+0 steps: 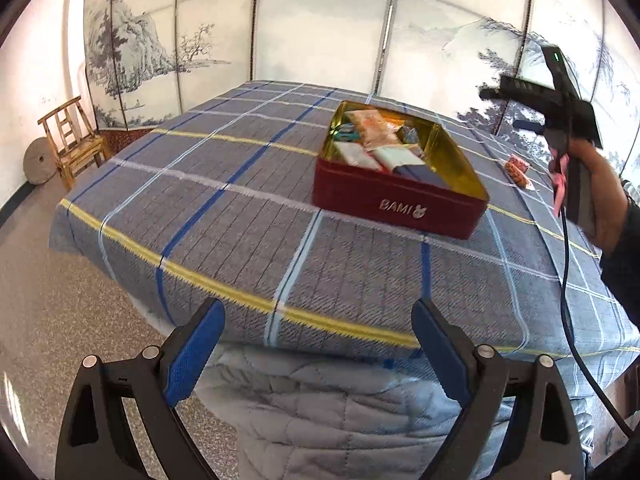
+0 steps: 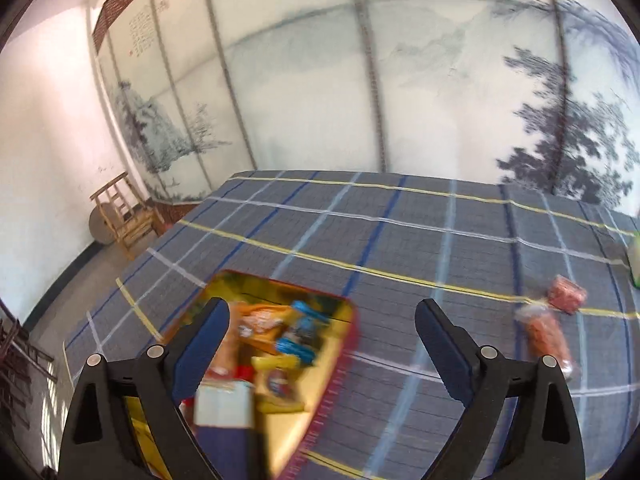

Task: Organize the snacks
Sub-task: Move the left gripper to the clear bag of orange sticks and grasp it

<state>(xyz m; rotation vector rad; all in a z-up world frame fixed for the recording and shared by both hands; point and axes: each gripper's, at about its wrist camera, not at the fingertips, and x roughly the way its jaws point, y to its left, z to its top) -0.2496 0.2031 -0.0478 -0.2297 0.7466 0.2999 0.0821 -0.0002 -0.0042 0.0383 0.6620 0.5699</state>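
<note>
A red tin [image 1: 400, 200] with a gold inside stands on the plaid bedcover [image 1: 240, 208], holding several snack packets [image 1: 376, 132]. My left gripper [image 1: 320, 340] hangs open over the bed's near edge, short of the tin, with nothing between its fingers. In the right wrist view my right gripper [image 2: 320, 336] is open and empty above the tin's [image 2: 332, 392] right part, the packed snacks [image 2: 276, 332] blurred under it. An orange packet [image 2: 546, 336] and a red packet [image 2: 566, 294] lie loose on the cover to its right. A hand holds the right gripper [image 1: 504, 108] right of the tin.
A wooden chair [image 1: 74, 140] and a stone wheel [image 1: 38, 160] stand at the far left by a painted folding screen [image 1: 320, 28]. A grey quilt [image 1: 320, 400] hangs below the bed's near edge. A green and white object [image 2: 634, 256] lies at the bed's right edge.
</note>
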